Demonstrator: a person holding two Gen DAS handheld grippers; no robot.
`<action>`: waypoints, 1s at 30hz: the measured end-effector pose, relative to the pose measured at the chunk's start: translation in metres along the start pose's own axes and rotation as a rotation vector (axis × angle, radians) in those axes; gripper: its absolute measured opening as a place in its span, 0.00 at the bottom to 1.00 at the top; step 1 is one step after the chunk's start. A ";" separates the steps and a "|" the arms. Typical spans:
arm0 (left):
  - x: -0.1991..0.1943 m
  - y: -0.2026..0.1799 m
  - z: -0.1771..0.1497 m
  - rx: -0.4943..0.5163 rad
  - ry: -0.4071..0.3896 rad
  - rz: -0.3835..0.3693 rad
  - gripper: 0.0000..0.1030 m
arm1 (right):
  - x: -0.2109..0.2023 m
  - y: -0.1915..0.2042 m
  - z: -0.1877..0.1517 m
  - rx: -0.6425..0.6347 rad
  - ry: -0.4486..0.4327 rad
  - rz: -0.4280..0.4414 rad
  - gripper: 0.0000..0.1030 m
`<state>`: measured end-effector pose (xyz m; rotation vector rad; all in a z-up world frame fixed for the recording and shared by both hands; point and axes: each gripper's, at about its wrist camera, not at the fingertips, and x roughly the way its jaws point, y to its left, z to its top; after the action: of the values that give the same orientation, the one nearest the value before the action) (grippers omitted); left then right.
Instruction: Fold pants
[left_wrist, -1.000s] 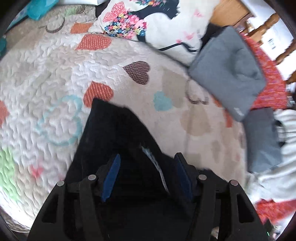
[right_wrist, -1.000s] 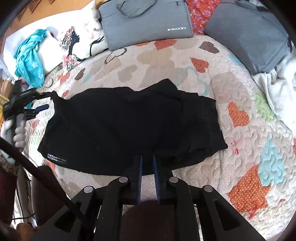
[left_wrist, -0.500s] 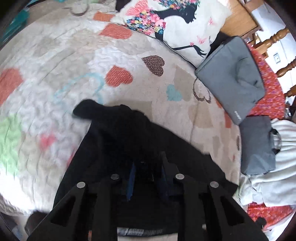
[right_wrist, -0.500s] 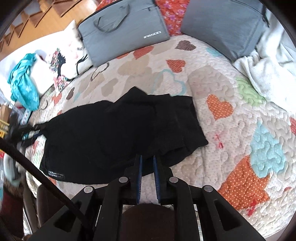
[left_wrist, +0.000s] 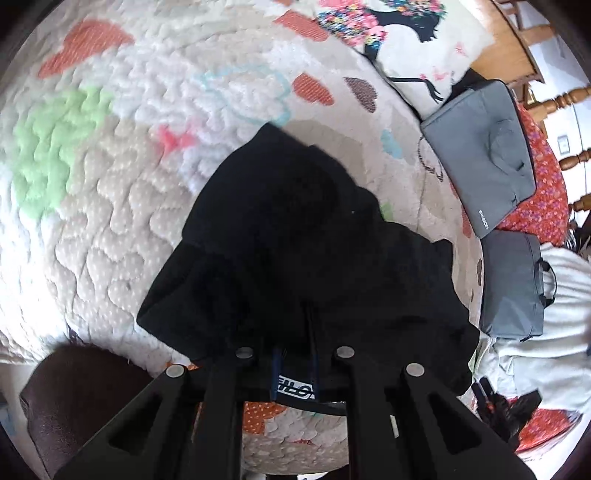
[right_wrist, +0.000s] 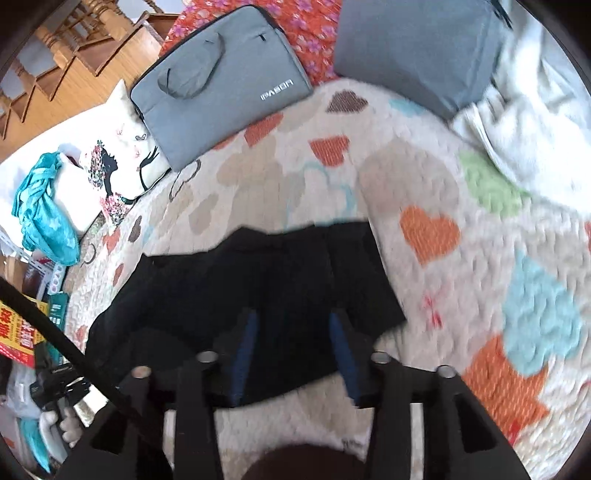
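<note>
The black pants (left_wrist: 303, 236) lie bunched and partly folded on a heart-patterned quilt (left_wrist: 110, 192). My left gripper (left_wrist: 293, 354) is shut on the pants' near edge, where a white logo label shows between its blue pads. In the right wrist view the pants (right_wrist: 258, 280) spread across the quilt (right_wrist: 461, 192). My right gripper (right_wrist: 293, 325) is open, its blue pads (right_wrist: 247, 332) standing apart just over the pants' near edge with nothing held.
Two grey laptop bags (right_wrist: 221, 77) (right_wrist: 413, 48) lie at the far side of the bed, next to a printed pillow (right_wrist: 110, 166) and a teal cloth (right_wrist: 44, 214). A white garment (right_wrist: 535, 110) lies at the right. The bed edge is close below both grippers.
My left gripper closed on the pants' edge and carried it across, folding the pants over. My right gripper opened and let go of the pants' near edge.
</note>
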<state>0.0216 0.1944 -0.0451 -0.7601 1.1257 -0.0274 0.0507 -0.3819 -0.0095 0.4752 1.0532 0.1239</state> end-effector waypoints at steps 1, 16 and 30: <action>-0.002 0.001 0.000 0.004 0.001 0.000 0.12 | 0.005 0.002 0.004 -0.016 -0.001 -0.035 0.63; -0.061 -0.030 0.017 0.056 -0.001 -0.017 0.10 | -0.032 0.011 0.012 -0.143 -0.023 -0.122 0.05; -0.058 0.037 -0.009 -0.046 0.077 0.030 0.19 | -0.009 -0.036 -0.004 -0.035 0.074 -0.296 0.38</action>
<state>-0.0253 0.2392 -0.0213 -0.7887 1.2143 -0.0057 0.0377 -0.4158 -0.0195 0.2804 1.1804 -0.1029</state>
